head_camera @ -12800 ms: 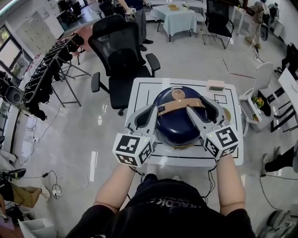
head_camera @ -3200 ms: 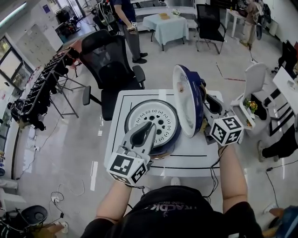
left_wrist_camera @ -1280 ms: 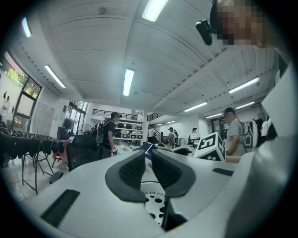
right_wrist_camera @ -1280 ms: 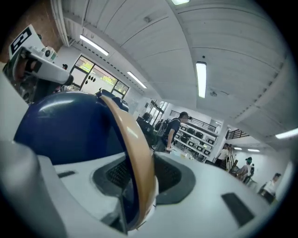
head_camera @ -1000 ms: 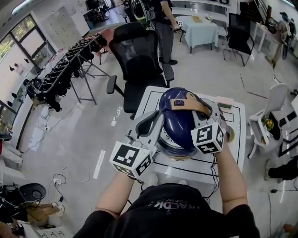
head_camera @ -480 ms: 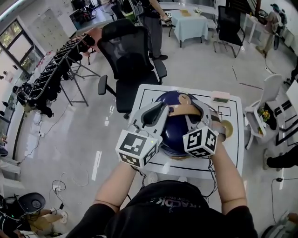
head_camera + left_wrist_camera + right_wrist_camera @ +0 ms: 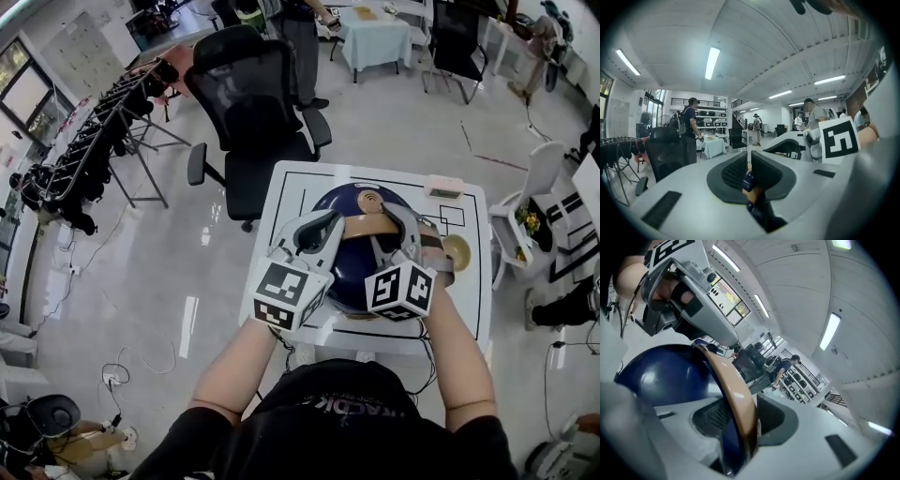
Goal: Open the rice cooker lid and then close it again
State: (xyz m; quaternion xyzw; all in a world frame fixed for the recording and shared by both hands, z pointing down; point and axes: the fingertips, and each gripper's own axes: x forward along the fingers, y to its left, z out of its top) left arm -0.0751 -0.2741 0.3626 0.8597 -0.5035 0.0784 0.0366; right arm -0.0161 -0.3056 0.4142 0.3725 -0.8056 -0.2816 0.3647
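- Left gripper (image 7: 749, 154), held at lower centre of the head view: its jaws are drawn almost together, leaving only a thin slit between the pads. A sliver of blue and tan shows through the slit. Whether anything is pinched there cannot be told. Its tips reach toward the left side of the cooker's top.
- Right gripper (image 7: 749, 404), just right of it in the head view: its jaws stand apart and have just been opening. The tan handle runs between them, close against one pad with a gap at the other.
- Black office chair (image 7: 239, 103), upper left of centre, pushed up near the far edge of the table.
- White table (image 7: 281, 192), centre frame, marked with black lines. The person stands at its near edge with both forearms stretched over it.
- Rice cooker (image 7: 354, 272), in the middle of the table between the two grippers.
- Lid (image 7: 342, 202), dark blue and domed, lying down over the cooker's body.
- Handle (image 7: 367, 223), a tan band arching across the lid from side to side.
- Round tan object (image 7: 457, 251), on the table just right of the cooker.
- Small pale box (image 7: 443, 187), at the table's far right corner, well apart from the cooker.
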